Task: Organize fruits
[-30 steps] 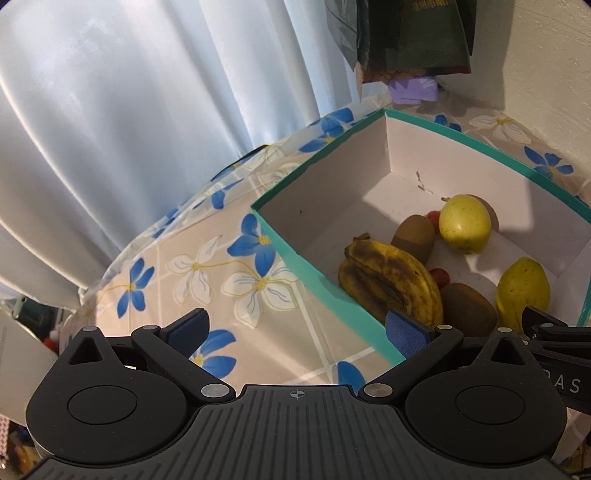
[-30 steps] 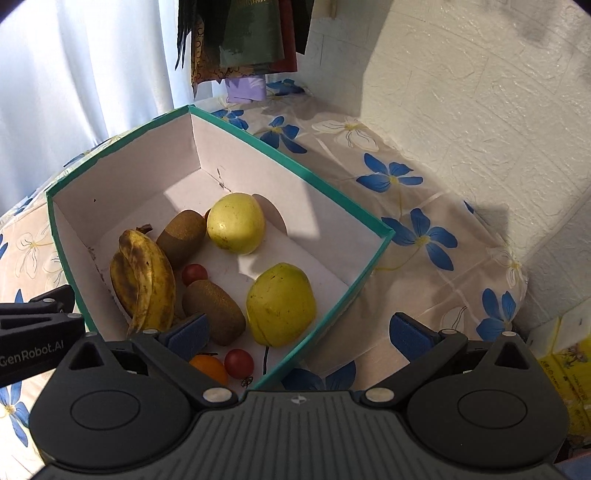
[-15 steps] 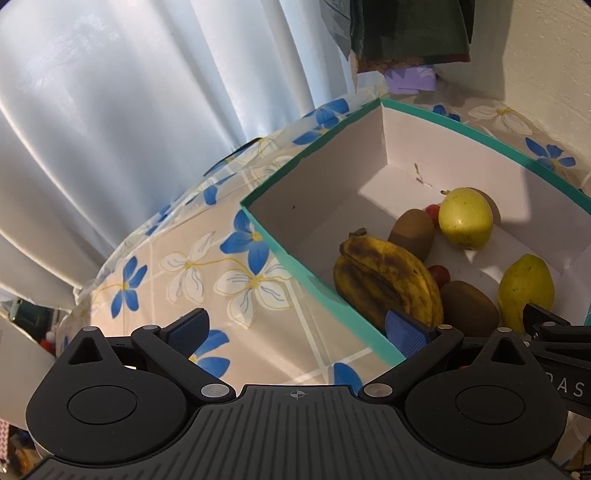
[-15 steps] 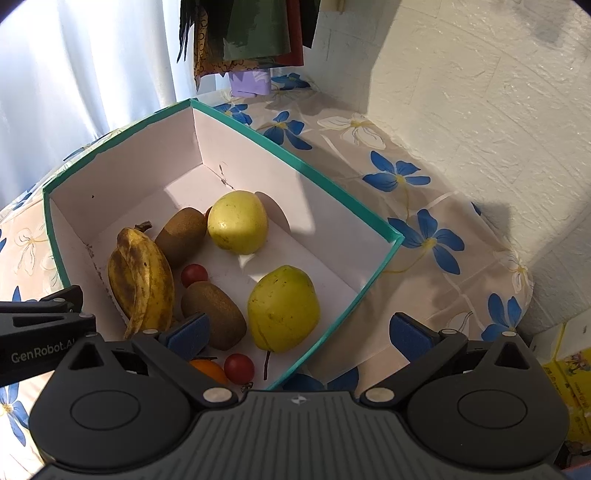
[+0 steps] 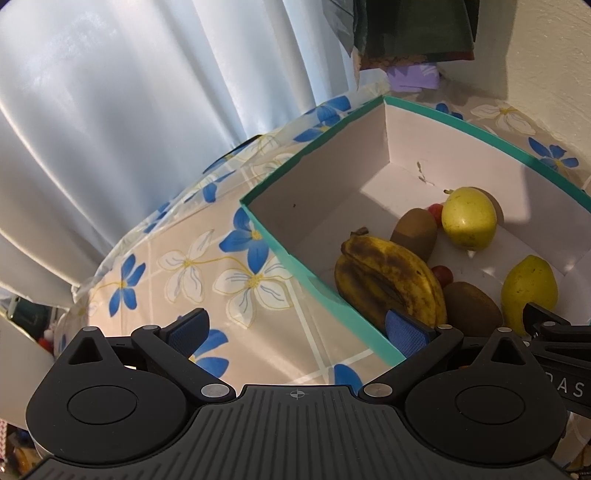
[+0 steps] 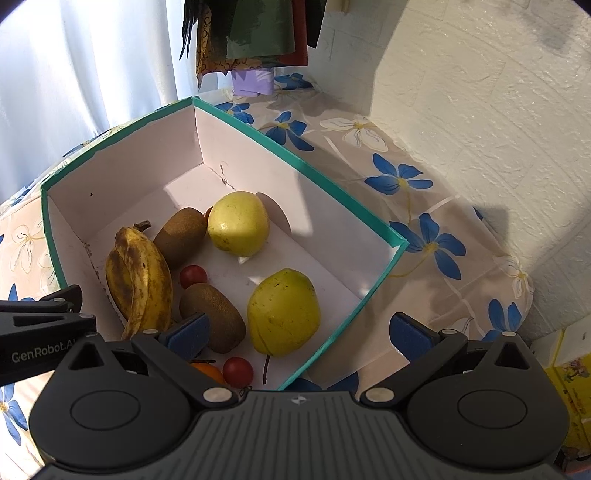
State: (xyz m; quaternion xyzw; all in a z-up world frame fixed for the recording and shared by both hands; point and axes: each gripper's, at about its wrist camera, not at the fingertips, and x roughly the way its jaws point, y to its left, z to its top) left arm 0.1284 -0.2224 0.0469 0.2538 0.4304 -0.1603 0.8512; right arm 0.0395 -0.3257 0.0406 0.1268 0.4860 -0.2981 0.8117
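A teal-rimmed white box [image 6: 295, 158] [image 5: 280, 232] sits on the flowered tablecloth. It holds spotted bananas [image 6: 140, 273] [image 5: 388, 280], two kiwis [image 6: 181, 236] [image 6: 214, 314], a round yellow fruit [image 6: 238, 223] [image 5: 469, 218], a yellow pear [image 6: 282, 312] [image 5: 530, 284], cherry tomatoes [image 6: 193, 275] [image 6: 238, 371] and an orange fruit [image 6: 207, 369] partly hidden by my finger. My right gripper [image 6: 297, 330] is open and empty above the box's near right corner. My left gripper [image 5: 295, 330] is open and empty over the box's left wall.
A white textured wall [image 6: 480, 110] rises on the right. White curtains [image 5: 129, 110] hang behind the table. Coloured cloths [image 6: 255, 33] hang at the far corner. A yellow carton [image 6: 569, 380] stands beyond the table's right edge.
Both grippers have drawn back and up slightly from the box, so more of it shows. Both stay open and empty. The fruits have not moved.
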